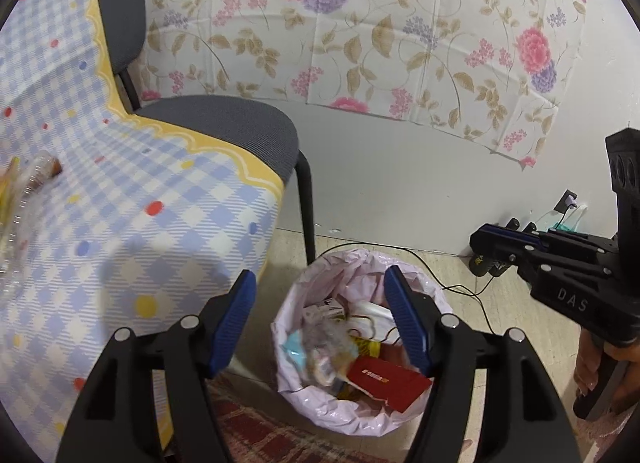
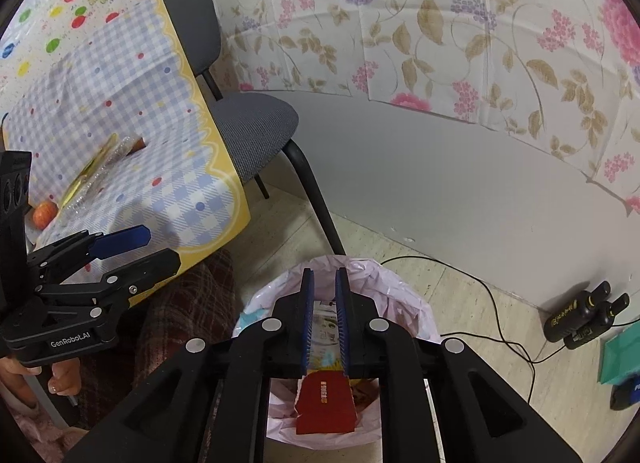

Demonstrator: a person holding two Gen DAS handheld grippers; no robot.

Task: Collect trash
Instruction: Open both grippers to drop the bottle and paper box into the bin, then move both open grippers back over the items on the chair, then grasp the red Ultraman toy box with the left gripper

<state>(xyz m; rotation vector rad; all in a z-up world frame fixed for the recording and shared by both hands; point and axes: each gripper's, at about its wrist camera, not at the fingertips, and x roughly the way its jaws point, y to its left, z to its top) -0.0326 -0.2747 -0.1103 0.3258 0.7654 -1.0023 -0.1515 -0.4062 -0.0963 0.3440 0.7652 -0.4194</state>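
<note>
While my left claw [image 1: 320,315] hangs wide and empty over the trash bin [image 1: 304,407], my right claw [image 2: 325,323] at three o'clock is nearly closed, also empty.

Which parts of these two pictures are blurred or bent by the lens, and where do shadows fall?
Left wrist view: the clear plastic bottle at the left edge is smeared; a soft shadow lies on the checked tablecloth. Right wrist view: the wall's lower edge curves from fisheye distortion, and the trash bin stays sharp. Both views darken at the corners.

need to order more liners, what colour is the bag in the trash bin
Pale pink bin liner, clearest in the left wrist view.
</note>
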